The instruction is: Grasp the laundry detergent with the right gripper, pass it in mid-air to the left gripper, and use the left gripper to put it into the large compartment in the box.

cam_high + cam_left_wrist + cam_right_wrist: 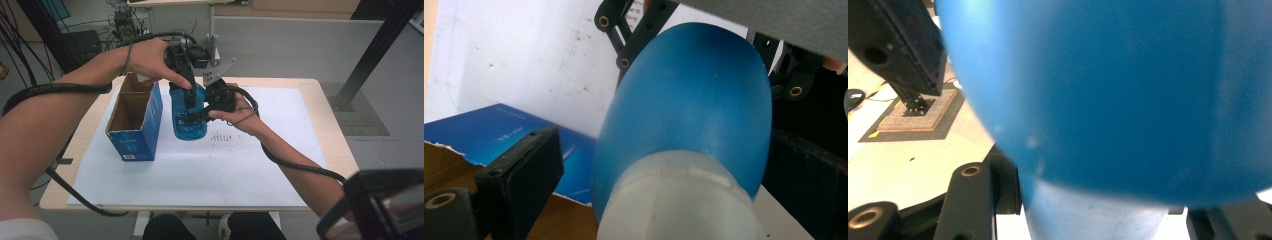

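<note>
A translucent blue bottle (pixel 189 122) with a white cap (pixel 674 200) stands upright over the white sheet (pixel 240 165), just right of the box. My right gripper (pixel 205 107) comes in from the right and is shut on the bottle's body (pixel 1108 90), its jaws on either side (pixel 1098 215). My left gripper (pixel 189 97) reaches down from above with the neck and cap between its jaws (pixel 664 150). Its left pad (pixel 524 170) stands apart from the cap, so it is open. I cannot tell whether the bottle's base touches the sheet.
An open blue cardboard box (pixel 135 117), empty as far as I see into it, stands left of the bottle (pixel 499 135). The sheet covers most of the wooden table (pixel 330 130). Cables trail from both grippers, one hanging over the table's left edge (pixel 75 195).
</note>
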Motion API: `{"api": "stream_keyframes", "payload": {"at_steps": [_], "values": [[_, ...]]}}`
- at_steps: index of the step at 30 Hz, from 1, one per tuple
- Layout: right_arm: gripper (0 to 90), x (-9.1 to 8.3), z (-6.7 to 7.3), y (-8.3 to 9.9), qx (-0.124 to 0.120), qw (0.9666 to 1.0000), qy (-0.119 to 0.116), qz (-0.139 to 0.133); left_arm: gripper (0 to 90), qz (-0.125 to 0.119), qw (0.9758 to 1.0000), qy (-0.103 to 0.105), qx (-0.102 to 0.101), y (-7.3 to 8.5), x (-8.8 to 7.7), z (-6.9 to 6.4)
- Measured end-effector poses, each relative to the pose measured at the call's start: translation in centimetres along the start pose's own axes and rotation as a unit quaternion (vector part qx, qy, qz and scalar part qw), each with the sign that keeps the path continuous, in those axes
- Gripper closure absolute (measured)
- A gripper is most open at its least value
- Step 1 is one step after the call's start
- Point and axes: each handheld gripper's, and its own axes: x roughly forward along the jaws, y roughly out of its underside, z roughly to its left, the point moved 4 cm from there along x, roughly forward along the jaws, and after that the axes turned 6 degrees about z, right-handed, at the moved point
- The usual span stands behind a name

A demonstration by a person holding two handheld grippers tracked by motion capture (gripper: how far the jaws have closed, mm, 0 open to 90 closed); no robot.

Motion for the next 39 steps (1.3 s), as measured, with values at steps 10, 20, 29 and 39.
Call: {"api": "stream_keyframes", "payload": {"at_steps": [10,20,29,39], "values": [[44.0,0.04,0.18,-0.23,-0.003,1.0000,-0.001,-0.001,6.2,0.001,1.0000,0.000,0.002,0.08,0.10,-0.04],[44.0,-0.13,0.11,-0.14,-0.002,1.0000,0.001,-0.005,6.2,0.003,1.0000,-0.002,0.001,0.09,-0.02,-0.06],[44.0,-0.28,0.06,-0.10,-0.003,1.0000,0.001,-0.006,6.3,0.006,1.0000,-0.002,0.002,-0.04,0.10,-0.08],[44.0,-0.34,-0.04,-0.11,-0.003,1.0000,0.004,-0.006,6.4,0.007,1.0000,-0.003,0.003,-0.10,0.22,-0.01]]}}
